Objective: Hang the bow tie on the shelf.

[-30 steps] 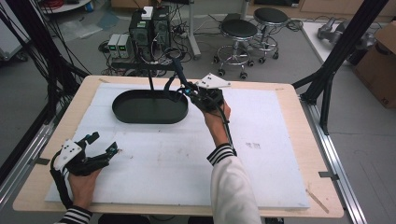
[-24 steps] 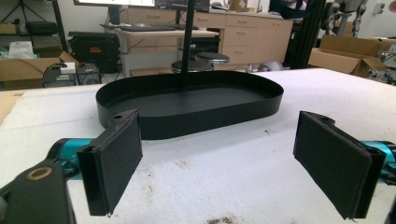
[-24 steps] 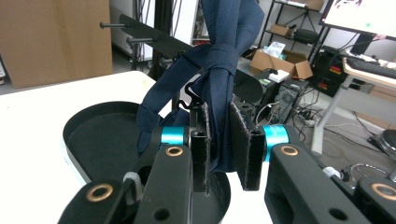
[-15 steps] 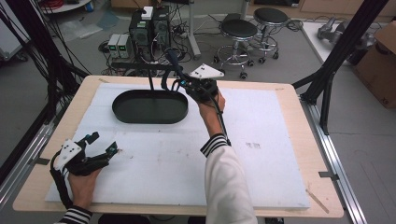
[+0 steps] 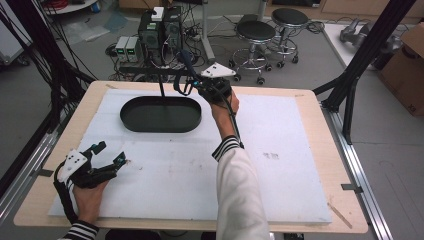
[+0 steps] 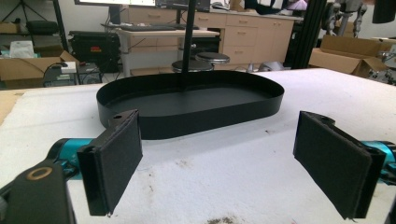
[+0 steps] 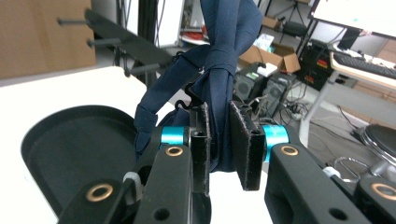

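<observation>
A navy blue cloth item [image 7: 219,60], bunched and wrapped with a strap, stands up between the pads of my right gripper [image 7: 219,140], which is shut on it. In the high view my right gripper [image 5: 194,86] hangs above the far right end of the black oval tray [image 5: 131,120], and the blue cloth item [image 5: 184,64] sticks up and away from it. My left gripper [image 5: 111,152] rests near the table's front left, open. In the left gripper view its pads [image 6: 114,163] stand wide apart, pointing at the tray [image 6: 205,122], which holds nothing.
A white foam sheet [image 5: 280,165] covers the wooden table [image 5: 320,125]. A black post [image 5: 161,85] rises just behind the tray. Beyond the far edge stand computers [image 5: 160,30] and stools [image 5: 256,35]. A black frame leg [image 5: 350,90] slants at the right.
My right gripper has carried the blue cloth item a little farther away and left, toward the tray's far right end. The left gripper has stayed put.
</observation>
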`<state>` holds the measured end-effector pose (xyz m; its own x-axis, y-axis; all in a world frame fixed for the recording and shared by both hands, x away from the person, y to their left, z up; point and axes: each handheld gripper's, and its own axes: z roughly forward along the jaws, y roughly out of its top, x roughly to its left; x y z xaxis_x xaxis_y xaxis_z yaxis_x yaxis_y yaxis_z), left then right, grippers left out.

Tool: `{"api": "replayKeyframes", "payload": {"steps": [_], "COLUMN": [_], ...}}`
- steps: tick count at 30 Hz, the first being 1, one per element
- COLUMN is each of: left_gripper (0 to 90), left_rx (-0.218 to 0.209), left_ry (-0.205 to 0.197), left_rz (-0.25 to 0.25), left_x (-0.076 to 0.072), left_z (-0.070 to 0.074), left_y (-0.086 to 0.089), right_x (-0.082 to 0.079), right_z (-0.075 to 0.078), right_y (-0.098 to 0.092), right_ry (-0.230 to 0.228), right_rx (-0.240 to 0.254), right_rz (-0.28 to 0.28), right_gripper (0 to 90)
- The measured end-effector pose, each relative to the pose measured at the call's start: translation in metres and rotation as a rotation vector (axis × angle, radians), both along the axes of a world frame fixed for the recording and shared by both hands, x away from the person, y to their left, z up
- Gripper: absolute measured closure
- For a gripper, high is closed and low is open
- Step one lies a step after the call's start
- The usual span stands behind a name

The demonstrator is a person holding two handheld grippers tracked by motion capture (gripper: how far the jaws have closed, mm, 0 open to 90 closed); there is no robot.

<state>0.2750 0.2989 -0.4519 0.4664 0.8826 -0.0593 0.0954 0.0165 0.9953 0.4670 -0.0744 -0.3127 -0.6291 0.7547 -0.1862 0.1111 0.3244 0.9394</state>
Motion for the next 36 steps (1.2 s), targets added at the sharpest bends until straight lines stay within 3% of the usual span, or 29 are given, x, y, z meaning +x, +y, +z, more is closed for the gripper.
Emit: {"api": "replayKeyframes", "payload": {"steps": [7, 21, 30, 31, 36], "left_gripper": [15.9, 15.9, 15.9, 15.9, 15.9], "left_rx": [0.001, 0.001, -0.002, -0.003, 0.001], "left_ry": [0.002, 0.001, -0.001, -0.001, -0.002], "left_rz": [-0.001, 0.000, 0.001, 0.001, 0.000], "left_x": [0.000, 0.000, 0.000, 0.000, 0.000], "left_z": [0.000, 0.000, 0.000, 0.000, 0.000], "left_y": [0.000, 0.000, 0.000, 0.000, 0.000], "right_x": [0.008, 0.014, 0.018, 0.019, 0.021], "right_z": [-0.008, -0.015, -0.022, -0.024, -0.029], "right_y": [0.000, 0.000, -0.002, -0.004, -0.005], "right_ry": [0.005, 0.018, 0.063, 0.088, 0.128], "right_rx": [-0.016, -0.038, -0.043, -0.046, -0.048], "right_rz": [-0.037, -0.055, -0.062, -0.061, -0.055], "right_gripper": [78.3, 77.9, 77.2, 77.1, 77.0]}}
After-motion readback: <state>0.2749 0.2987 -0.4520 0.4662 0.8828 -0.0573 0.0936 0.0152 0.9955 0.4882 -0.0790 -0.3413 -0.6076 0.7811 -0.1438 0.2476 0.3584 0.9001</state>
